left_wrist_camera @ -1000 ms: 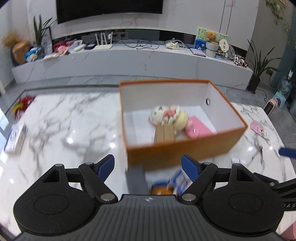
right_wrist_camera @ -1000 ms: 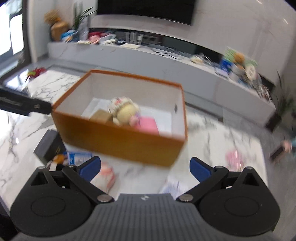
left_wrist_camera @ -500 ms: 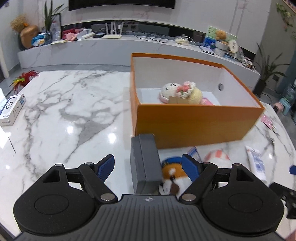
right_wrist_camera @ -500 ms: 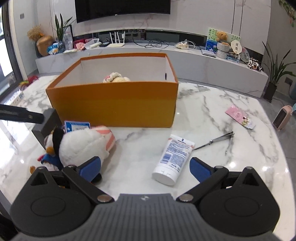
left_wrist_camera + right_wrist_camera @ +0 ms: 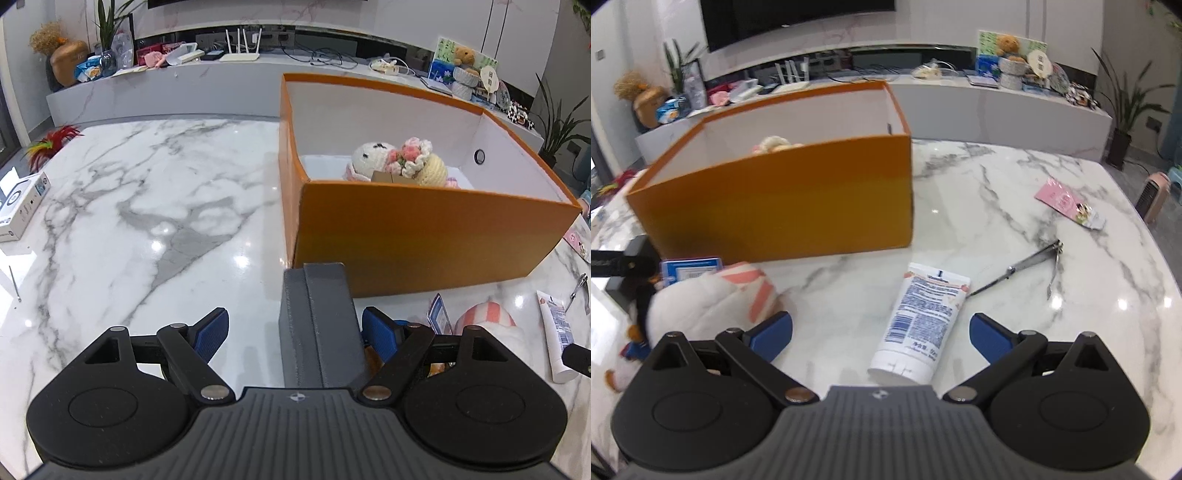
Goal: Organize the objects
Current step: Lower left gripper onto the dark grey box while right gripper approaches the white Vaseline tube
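Observation:
An orange box (image 5: 424, 232) stands on the marble table (image 5: 147, 206) with crocheted dolls (image 5: 399, 162) inside; it also shows in the right wrist view (image 5: 783, 214). My left gripper (image 5: 295, 332) is open around a dark grey case (image 5: 317, 321) that lies between its fingers, against the right pad. My right gripper (image 5: 881, 332) is open and empty, with a white tube (image 5: 923, 317) lying between its fingers. A white and pink plush toy (image 5: 709, 299) lies left of the tube.
Nail clippers (image 5: 1027, 266) and a pink packet (image 5: 1067, 203) lie right of the tube. A small blue-labelled card (image 5: 690, 267) leans by the box. A white carton (image 5: 20, 206) sits at the table's left edge. A long marble console (image 5: 184, 85) stands behind.
Both grippers dropped lower toward the table. The left closed in on the grey case, now between its fingers. The right moved up to the white tube.

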